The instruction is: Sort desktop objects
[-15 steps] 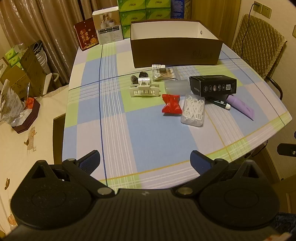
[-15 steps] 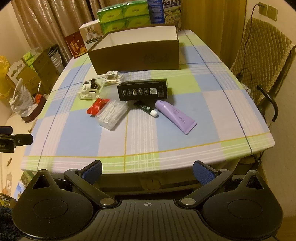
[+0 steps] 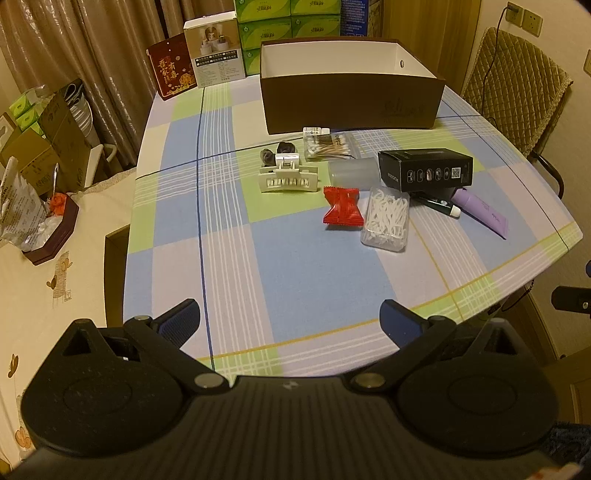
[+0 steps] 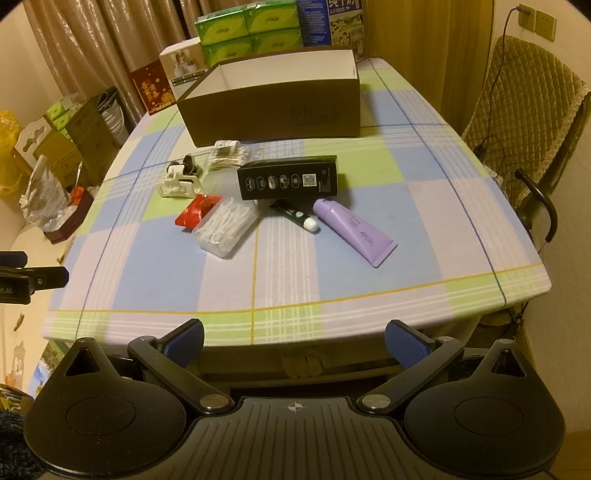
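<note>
A cluster of small objects lies mid-table in front of an open brown box (image 3: pixel 351 107) (image 4: pixel 273 110): a cream hair claw (image 3: pixel 287 180), a red packet (image 3: pixel 341 210), a clear case of floss picks (image 3: pixel 387 218) (image 4: pixel 225 226), a black carton (image 3: pixel 424 170) (image 4: pixel 288 181), a dark green tube (image 4: pixel 293 217), a purple tube (image 4: pixel 354 230) and a bag of cotton swabs (image 3: pixel 327 144). My left gripper (image 3: pixel 290 323) hovers open over the near table edge, nothing between its fingers. My right gripper (image 4: pixel 295 341) is open too, just short of the table's front edge.
The checked tablecloth (image 3: pixel 295 266) covers the table. Green tissue packs (image 4: pixel 247 27) and gift boxes (image 3: pixel 173 72) stand behind the brown box. A quilted chair (image 4: pixel 524 122) sits to the right. Cardboard boxes (image 3: pixel 44 147) and a dark tray (image 3: pixel 51 236) crowd the left side.
</note>
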